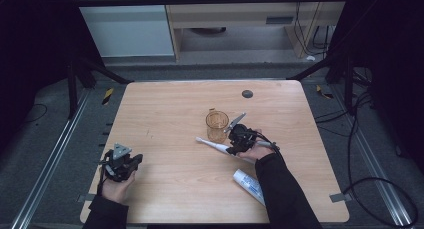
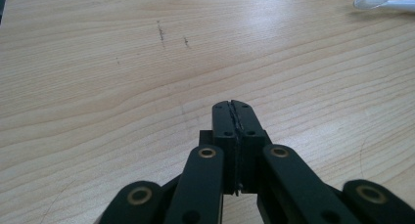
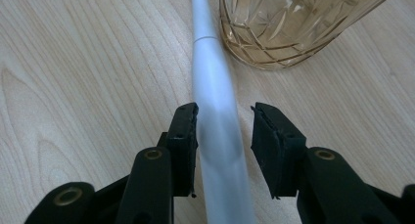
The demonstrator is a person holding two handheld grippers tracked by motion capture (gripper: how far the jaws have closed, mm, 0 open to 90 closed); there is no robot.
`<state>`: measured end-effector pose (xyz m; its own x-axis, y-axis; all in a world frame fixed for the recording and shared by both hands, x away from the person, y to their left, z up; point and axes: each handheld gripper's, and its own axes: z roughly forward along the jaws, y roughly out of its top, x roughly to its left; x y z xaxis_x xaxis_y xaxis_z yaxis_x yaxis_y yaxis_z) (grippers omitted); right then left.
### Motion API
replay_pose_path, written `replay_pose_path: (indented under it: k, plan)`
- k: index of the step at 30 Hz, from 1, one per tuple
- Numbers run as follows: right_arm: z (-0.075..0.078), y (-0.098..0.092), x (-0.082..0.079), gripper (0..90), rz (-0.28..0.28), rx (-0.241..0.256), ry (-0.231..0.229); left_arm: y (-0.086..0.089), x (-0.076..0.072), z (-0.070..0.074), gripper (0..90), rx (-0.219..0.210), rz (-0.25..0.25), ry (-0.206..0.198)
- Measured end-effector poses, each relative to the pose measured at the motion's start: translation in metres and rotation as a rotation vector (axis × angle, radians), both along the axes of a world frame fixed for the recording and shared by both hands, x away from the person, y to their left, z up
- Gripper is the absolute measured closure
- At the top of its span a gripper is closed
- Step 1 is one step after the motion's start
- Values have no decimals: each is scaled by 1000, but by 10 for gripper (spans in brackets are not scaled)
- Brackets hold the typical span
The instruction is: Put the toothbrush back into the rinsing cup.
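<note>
A white toothbrush [image 1: 212, 145] lies on the wooden table [image 1: 165, 109], just in front of an amber cut-glass cup [image 1: 217, 125]. My right gripper [image 1: 233, 147] is low over the handle. In the right gripper view the right gripper [image 3: 224, 123] is open, one jaw on each side of the toothbrush handle [image 3: 211, 82]. The left jaw is against the handle and the right jaw stands a little off it. The cup [image 3: 288, 23] is close on the right. My left gripper [image 1: 131, 161] rests near the table's front left, and the left gripper [image 2: 234, 109] is shut on nothing.
A white toothpaste tube [image 1: 248, 185] lies near the front edge, beside the right forearm. A dark round disc [image 1: 247, 94] sits in the table's far side. The toothbrush head [image 2: 374, 1] shows far off in the left gripper view. Bare wood lies between the two hands.
</note>
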<state>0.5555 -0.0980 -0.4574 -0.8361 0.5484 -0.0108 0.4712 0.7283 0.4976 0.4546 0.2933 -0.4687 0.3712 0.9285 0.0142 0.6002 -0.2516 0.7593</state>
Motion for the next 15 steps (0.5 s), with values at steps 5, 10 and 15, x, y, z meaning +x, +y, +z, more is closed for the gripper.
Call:
replay_pose_path:
  k: [5,10,15]
  plan:
    - [-3,3,2,612,4,-18,14,0,0,0,890,0,0,1]
    - [-7,6,4,612,10,-40,29,1,0,0,890,0,3,1]
    - [-9,8,5,612,20,-52,32,0,1,-1,890,0,2,5]
